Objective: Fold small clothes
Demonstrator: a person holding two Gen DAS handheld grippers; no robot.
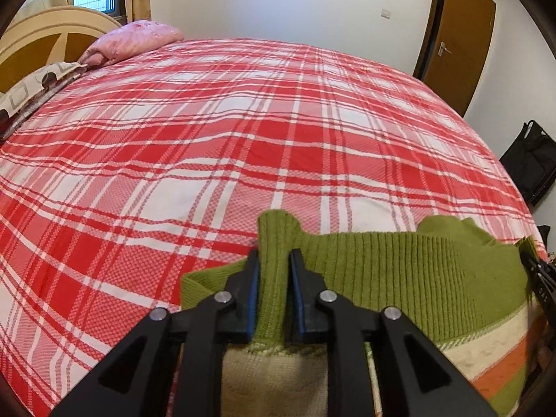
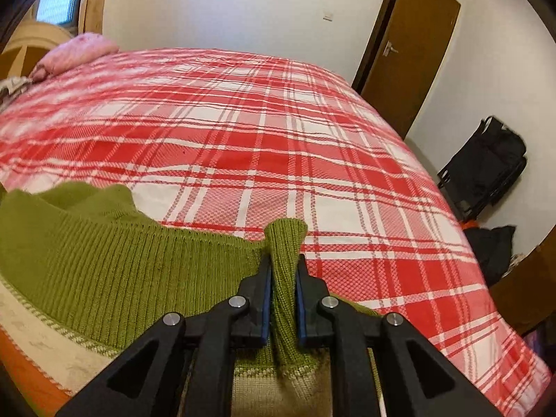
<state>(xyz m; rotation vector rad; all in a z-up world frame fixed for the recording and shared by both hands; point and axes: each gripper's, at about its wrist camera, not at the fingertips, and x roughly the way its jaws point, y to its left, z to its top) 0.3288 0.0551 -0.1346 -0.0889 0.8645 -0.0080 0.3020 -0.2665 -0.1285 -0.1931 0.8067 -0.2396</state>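
Only container-ish thing around is a black bag (image 2: 486, 163) on the floor by the wall, and its contents can't be seen. The green knit sweater (image 1: 399, 271) sits at the near edge of the bed (image 1: 243, 121), stretched between both tools. Left tongs (image 1: 272, 260) are clamped on one ribbed green corner, right tongs (image 2: 284, 266) are clamped on the other, with the cream and orange stripes underneath.

White letters "DAS" on the right gripper (image 1: 542, 278), at the frame's edge.
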